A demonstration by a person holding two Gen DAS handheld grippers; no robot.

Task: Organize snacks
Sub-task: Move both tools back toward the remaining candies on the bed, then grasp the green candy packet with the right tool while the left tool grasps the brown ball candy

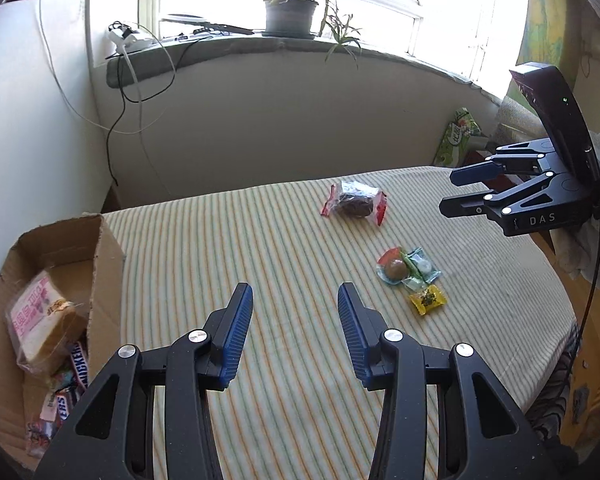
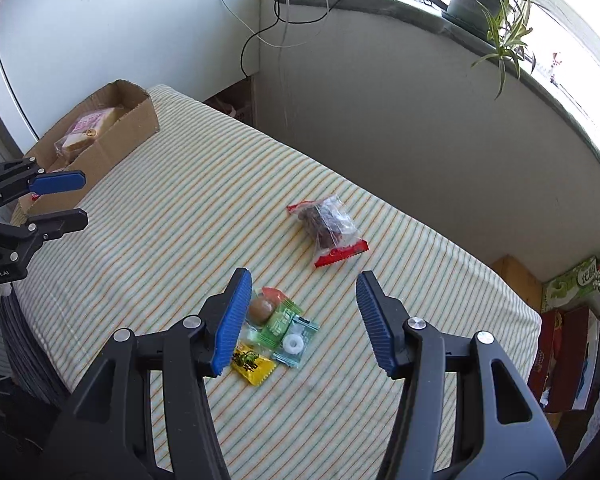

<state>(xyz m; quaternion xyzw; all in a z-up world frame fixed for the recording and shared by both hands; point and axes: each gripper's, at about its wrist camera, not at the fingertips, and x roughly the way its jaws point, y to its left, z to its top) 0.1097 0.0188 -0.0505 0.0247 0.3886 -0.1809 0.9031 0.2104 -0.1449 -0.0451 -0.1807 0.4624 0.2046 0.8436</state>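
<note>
Both the left gripper (image 1: pixel 295 300) and right gripper (image 2: pixel 302 292) have jaws apart and empty above the striped bed (image 2: pixel 180 220), whose red-ended snack pack (image 2: pixel 327 232) lies lengthwise toward the windowsill edge, while Snickers bars (image 1: pixel 74 376) fill the cardboard box (image 2: pixel 112 136) at the corner.

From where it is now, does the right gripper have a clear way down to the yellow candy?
Probably yes. The right gripper is open and empty above the candy cluster, and the yellow candy lies uncovered on the striped cloth just beside its left finger. Nothing is in the way.
</note>
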